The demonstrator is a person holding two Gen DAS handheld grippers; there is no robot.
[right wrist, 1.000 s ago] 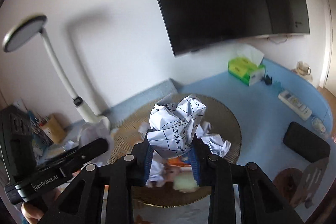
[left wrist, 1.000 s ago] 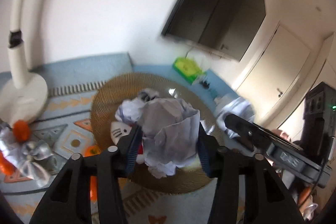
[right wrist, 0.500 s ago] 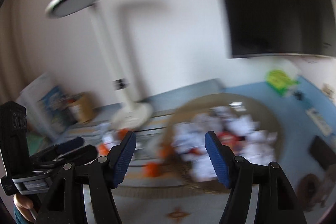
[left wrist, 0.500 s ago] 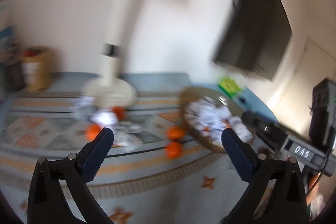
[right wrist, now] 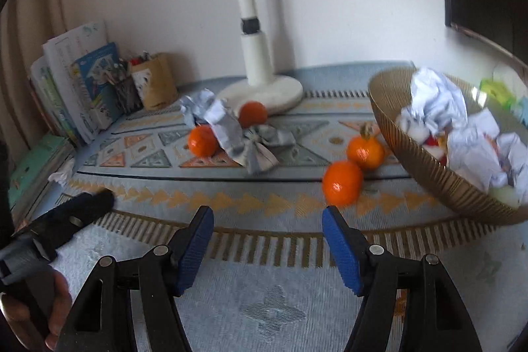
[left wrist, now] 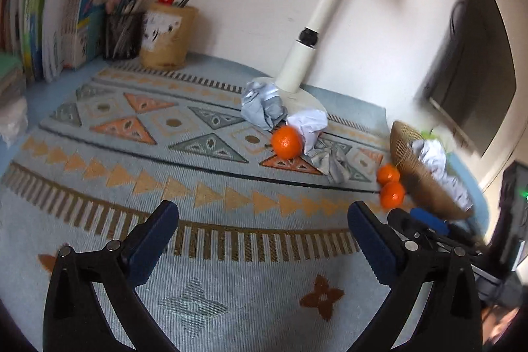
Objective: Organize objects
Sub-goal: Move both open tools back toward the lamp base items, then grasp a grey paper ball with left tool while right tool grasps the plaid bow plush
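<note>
Both paper balls I was pinching a sec ago are gone from my tongs, dropped in the bowl (right wrist: pixel 425 174), and I've swung both hands away from it, over the patterned mat (left wrist: pixel 204 187). Left gripper (left wrist: pixel 264 230) is spread wide w/ nothing between the pads; right gripper (right wrist: pixel 267 240) is partly spread, also empty. So that pair is sorted & I'm lining up for the next pick, I'd judge.

Outward from the tongs: nearest the right one is an orange (right wrist: pixel 341 182), touching a second orange (right wrist: pixel 364 150) just beside the bowl wall. Further back, a third orange (right wrist: pixel 202 141) and a fourth (right wrist: pixel 252 114) flank the loose crumpled papers (right wrist: pixel 231 127), which sit near the lamp base (right wrist: pixel 264 91).

Papers are irregular wads, no real long axis; the flattened grey one (right wrist: pixel 260 147) stretches roughly left-right in the right wrist view. Oranges are round, no pointing direction I can tell. Bowl sits right, tilted in view, holding paper balls (right wrist: pixel 435 98).
</note>
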